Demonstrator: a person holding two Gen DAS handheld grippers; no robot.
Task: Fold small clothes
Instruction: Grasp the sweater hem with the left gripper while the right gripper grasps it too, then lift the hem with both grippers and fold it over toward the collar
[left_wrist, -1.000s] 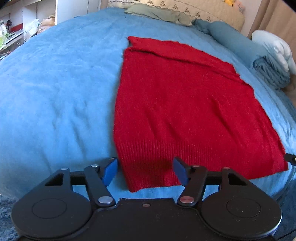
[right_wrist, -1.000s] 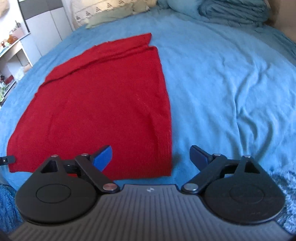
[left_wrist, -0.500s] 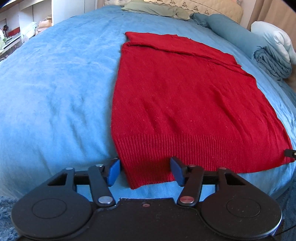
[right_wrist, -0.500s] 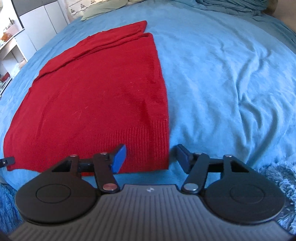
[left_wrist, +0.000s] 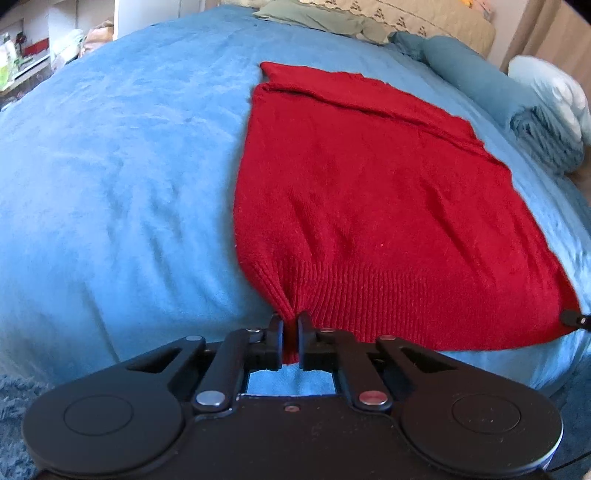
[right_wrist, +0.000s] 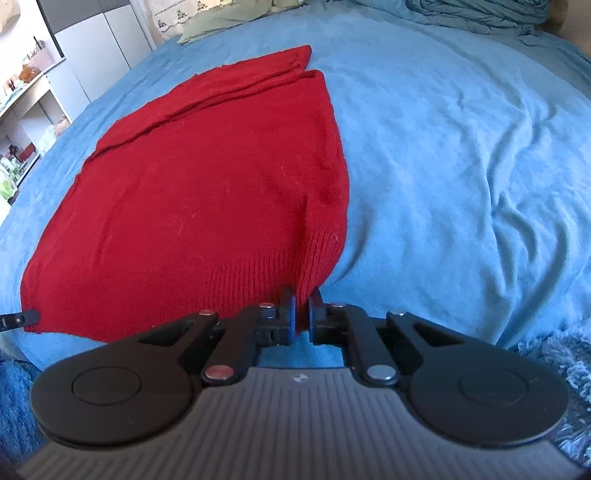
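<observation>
Two grippers, left (left_wrist: 290, 325) and right (right_wrist: 303, 302), each pinching ribbed hem corner of red sweater (left_wrist: 369, 192); sweater flat on blue blanket (left_wrist: 110, 166).

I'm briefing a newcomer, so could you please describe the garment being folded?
On the wide blue bedspread, look near its front edge. The red knitted sweater lies flat there, its ribbed hem pinched at both corners; it is the only red thing among blue and pale bedding.
</observation>
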